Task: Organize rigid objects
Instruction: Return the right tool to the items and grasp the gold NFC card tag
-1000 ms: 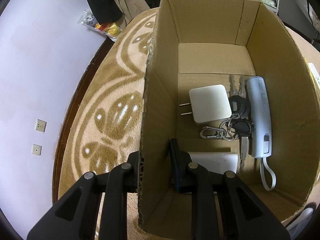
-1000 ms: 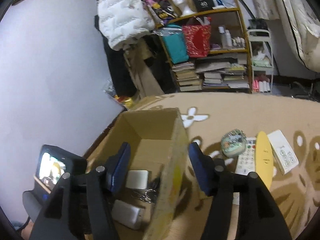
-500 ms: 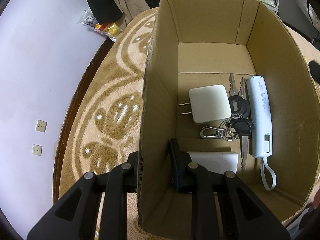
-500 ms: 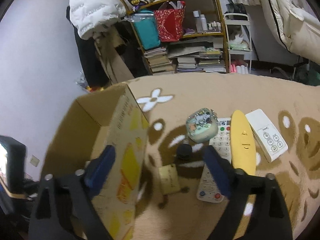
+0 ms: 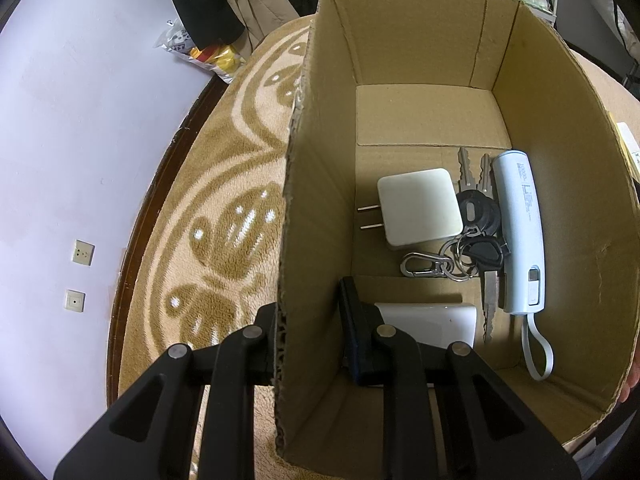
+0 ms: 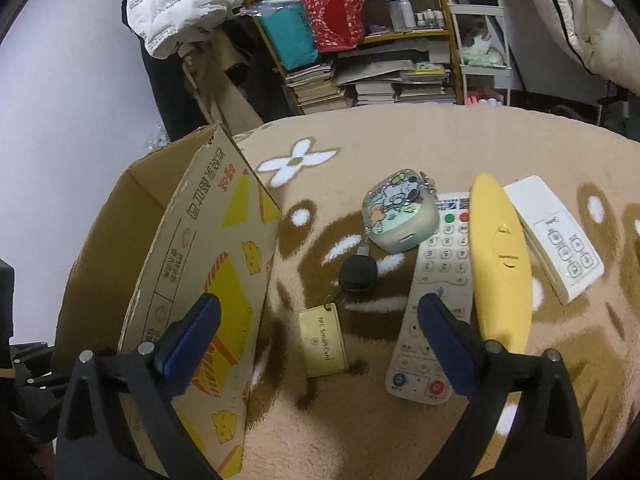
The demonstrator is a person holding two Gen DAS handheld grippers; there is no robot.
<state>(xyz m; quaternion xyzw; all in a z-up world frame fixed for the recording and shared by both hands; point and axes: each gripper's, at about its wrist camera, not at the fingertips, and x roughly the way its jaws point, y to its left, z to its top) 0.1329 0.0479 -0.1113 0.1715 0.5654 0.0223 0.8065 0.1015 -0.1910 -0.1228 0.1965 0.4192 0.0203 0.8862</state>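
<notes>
In the left wrist view, the left gripper at the bottom of the frame has its jaws clamped on the left wall of the open brown cardboard box, one finger outside the wall and one inside. On the box floor, centre right of the frame, lie a square white wall charger with two metal prongs, a bunch of keys with black heads and a silver carabiner just to its right, and a pale blue cylindrical power bank with a wrist loop against the right wall. A flat white rectangular device lies lower down, partly hidden behind the inner finger.

In the right wrist view, the right gripper hangs with its jaws wide apart and nothing between them, above the beige and brown patterned carpet. Between the blue fingertips lies a gold rectangular NFC card tag, joined to a black round key fob above it. The right fingertip overlaps a long white remote control with grey buttons. Upper centre sits a rounded pale green case printed with cartoon figures; right of the remote lie a long yellow banana-shaped remote and a white box-shaped controller. The box, printed in yellow and orange, fills the left of this frame.
</notes>
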